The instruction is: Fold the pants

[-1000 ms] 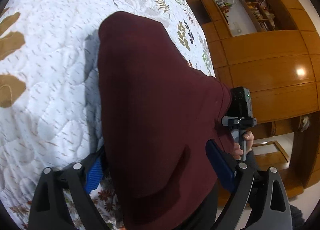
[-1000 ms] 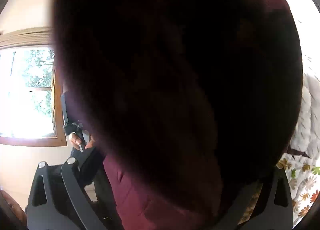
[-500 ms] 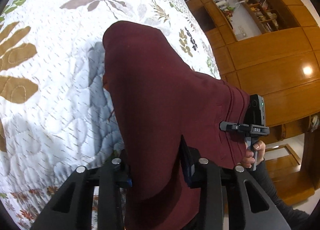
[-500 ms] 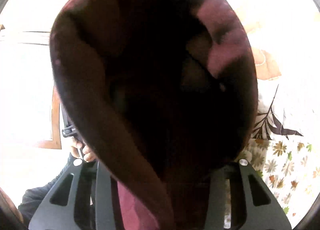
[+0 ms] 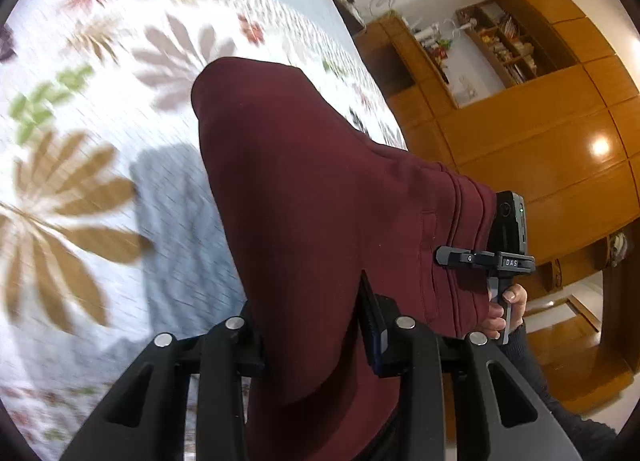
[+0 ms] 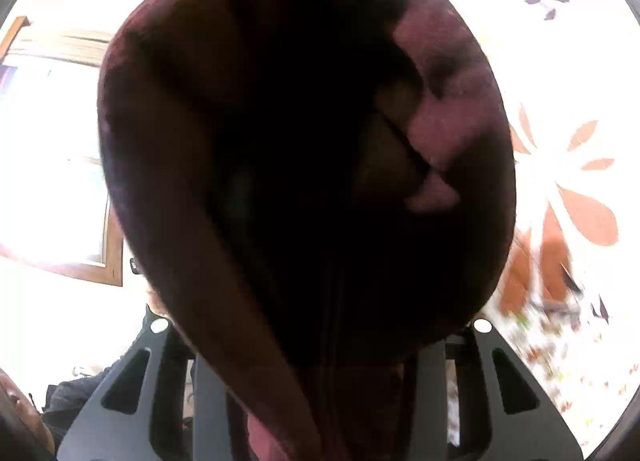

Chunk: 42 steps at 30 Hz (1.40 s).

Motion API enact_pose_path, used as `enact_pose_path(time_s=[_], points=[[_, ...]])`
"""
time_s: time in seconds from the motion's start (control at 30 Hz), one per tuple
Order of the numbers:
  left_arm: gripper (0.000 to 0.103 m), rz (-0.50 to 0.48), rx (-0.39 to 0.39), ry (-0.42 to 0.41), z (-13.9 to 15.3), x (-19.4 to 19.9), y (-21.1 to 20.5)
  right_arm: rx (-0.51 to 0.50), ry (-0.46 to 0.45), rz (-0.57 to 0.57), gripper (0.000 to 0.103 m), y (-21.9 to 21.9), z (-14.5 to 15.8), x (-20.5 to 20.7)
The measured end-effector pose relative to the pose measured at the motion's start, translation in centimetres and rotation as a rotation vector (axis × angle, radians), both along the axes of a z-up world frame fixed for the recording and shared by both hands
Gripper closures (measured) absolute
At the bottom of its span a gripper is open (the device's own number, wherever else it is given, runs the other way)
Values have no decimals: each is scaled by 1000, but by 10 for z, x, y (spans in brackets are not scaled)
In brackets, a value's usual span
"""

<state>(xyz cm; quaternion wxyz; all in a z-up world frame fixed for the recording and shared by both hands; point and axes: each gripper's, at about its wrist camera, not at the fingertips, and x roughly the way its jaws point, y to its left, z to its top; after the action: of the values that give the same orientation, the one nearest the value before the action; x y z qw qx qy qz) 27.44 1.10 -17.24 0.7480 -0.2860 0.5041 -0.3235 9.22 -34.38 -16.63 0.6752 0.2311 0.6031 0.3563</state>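
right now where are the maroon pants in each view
Left wrist: the maroon pants run from the centre down between the left gripper fingers.
Right wrist: the pants fill the centre, dark and backlit, down into the right gripper.
Shared landmark: the floral bedspread.

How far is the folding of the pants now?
Done: both grippers have just closed on the maroon pants, left gripper and right gripper at one end. In hand: that end is lifted above the bedspread. Left: laying it over and flattening.
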Motion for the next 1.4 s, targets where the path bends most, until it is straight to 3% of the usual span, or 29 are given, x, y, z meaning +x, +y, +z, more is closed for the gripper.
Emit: enact_pose_path(time_s=[0.13,0.37,0.63,0.73,0.87,0.93,1.0,1.07,1.1,1.17,1.2,1.27,1.33,1.4], points=[[69,76,25,-25,11,15,47,11,-29,42,66,47,11,24],[69,180,90,-13,12,71,127,7,-27,86,66,132,1,82],[68,240,86,118,-44,138,197,-15,59,91,66,201,-58,125],[67,246,55,172,-76,148,210,-13,110,60,63,183,-87,137],[60,252,-5,166,-88,142,208,3,165,35,51,162,-119,126],[57,264,-21,168,-86,137,211,6,159,45,43,161,-111,141],[55,305,35,136,-73,137,230,-23,132,9,34,152,-95,144],[55,379,89,47,-42,127,241,-29,87,-67,35,120,-70,143],[55,394,76,5,-30,124,245,-29,46,-112,36,106,-55,136],[53,396,9,-66,-7,123,246,15,-36,-163,40,94,-25,117],[52,366,-53,-84,0,127,240,72,-58,-163,41,64,-15,95],[48,283,-175,-66,-1,142,220,170,-82,-114,42,71,6,79],[48,240,-239,-32,-11,160,201,219,-59,-32,43,90,1,70],[48,254,-263,12,-31,183,184,234,-9,5,47,75,-7,95]])
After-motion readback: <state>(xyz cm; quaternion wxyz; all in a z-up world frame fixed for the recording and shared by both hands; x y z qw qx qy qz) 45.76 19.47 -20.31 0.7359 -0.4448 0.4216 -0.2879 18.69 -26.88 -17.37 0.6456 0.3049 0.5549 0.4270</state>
